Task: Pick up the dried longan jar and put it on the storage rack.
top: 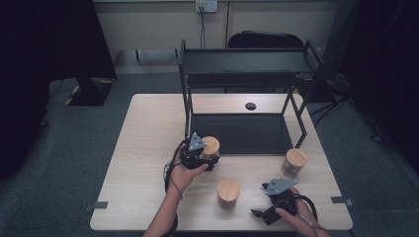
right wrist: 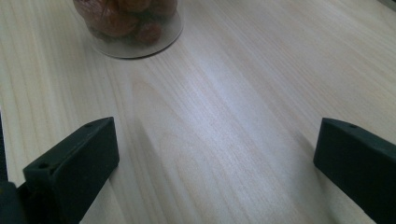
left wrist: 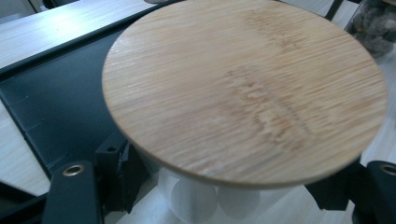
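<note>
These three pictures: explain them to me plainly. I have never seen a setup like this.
A person sits at a wooden table with a hand-held two-jaw gripper in each hand. The high view looks down from above; the other two come from cameras riding on the grippers. The left gripper is shut on a glass jar with a bamboo lid, just in front of a black shelf rack. The right gripper rests open near the table's front edge. Two more lidded jars stand free: a middle jar and a right jar.
</note>
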A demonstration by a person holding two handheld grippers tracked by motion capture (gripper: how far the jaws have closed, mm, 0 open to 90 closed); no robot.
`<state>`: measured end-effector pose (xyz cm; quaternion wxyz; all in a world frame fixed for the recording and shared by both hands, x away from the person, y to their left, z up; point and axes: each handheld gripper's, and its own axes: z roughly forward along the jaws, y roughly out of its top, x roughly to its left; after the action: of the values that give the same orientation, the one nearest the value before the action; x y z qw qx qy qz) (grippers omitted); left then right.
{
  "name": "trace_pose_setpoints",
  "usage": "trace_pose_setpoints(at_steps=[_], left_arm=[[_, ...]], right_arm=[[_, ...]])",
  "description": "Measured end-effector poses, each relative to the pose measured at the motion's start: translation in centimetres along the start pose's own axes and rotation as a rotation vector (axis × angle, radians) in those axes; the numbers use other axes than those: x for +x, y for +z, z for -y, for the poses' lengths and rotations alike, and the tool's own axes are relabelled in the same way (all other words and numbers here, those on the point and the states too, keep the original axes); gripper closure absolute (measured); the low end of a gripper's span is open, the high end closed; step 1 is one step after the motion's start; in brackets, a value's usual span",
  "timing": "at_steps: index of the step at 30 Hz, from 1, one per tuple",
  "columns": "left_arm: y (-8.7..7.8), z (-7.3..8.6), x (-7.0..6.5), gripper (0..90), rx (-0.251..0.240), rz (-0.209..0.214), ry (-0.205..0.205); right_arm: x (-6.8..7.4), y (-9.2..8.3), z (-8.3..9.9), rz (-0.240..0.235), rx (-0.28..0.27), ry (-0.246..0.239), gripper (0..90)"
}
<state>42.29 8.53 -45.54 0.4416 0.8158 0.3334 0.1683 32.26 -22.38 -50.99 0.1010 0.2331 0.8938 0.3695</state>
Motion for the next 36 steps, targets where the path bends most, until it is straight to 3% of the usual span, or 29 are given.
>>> trace_pose_setpoints(at_steps=[15, 36], left_arm=[[1.3, -1.3, 0.4, 25.8, -0.007, -0.014, -0.015], [3.0, -2.3, 1.1, 25.8, -0.015, -0.068, -0.047]], right_arm=[[0.0, 0.0, 0.0, 0.0, 0.0, 0.0, 0.0], [0.0, 0.0, 0.0, 0.0, 0.0, 0.0, 0.0]])
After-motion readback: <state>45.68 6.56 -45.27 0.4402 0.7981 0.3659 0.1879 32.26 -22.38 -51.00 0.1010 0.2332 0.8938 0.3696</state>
